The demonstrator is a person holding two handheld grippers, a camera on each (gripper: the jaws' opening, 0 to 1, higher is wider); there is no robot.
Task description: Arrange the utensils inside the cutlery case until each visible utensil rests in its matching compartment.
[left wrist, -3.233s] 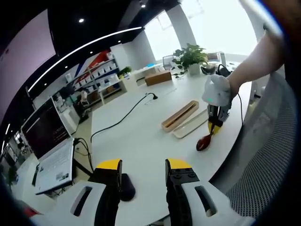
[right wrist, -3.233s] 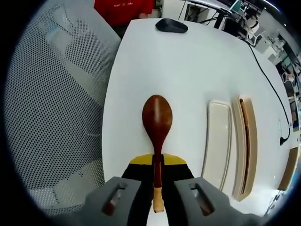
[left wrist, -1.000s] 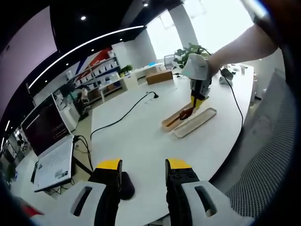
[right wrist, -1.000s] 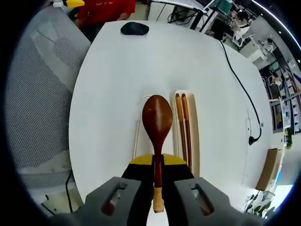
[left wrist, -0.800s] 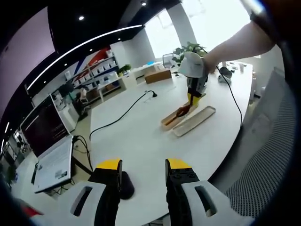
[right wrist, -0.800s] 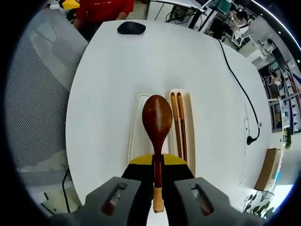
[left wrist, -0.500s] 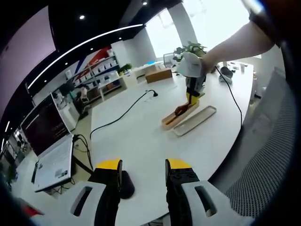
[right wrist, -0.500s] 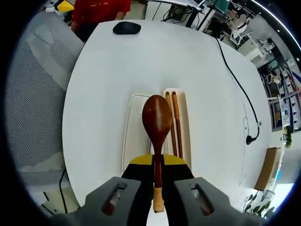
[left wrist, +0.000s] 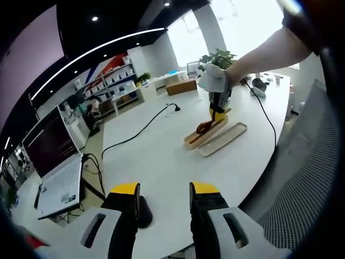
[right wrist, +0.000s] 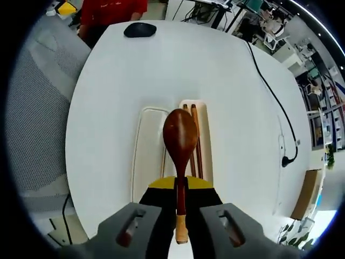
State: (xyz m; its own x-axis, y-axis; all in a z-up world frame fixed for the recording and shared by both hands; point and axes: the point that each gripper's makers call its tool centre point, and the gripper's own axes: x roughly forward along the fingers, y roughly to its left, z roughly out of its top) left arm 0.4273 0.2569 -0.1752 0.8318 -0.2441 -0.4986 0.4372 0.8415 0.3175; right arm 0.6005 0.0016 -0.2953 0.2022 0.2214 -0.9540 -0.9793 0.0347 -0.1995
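Note:
My right gripper (right wrist: 180, 186) is shut on the handle of a dark wooden spoon (right wrist: 180, 134), which hangs in the air over the open cutlery case (right wrist: 207, 141). Two wooden chopsticks (right wrist: 196, 141) lie in that case, just right of the spoon's bowl. The case's pale lid (right wrist: 146, 154) lies alongside on the left. In the left gripper view the right gripper (left wrist: 218, 93) holds the spoon (left wrist: 203, 127) above the case (left wrist: 197, 138) and lid (left wrist: 223, 139), far across the white table. My left gripper (left wrist: 164, 198) stands open near the table's edge with nothing between its fingers.
A black mouse (left wrist: 143, 211) lies beside my left gripper, and shows as the mouse (right wrist: 139, 29) at the table's far end. A black cable (left wrist: 141, 133) crosses the table. A laptop (left wrist: 56, 186) stands at the left, a potted plant (left wrist: 218, 57) behind. A mesh chair (right wrist: 40, 108) borders the table.
The right gripper has carried the spoon from above the lid across to above the case with the chopsticks. The left gripper has stayed put and open.

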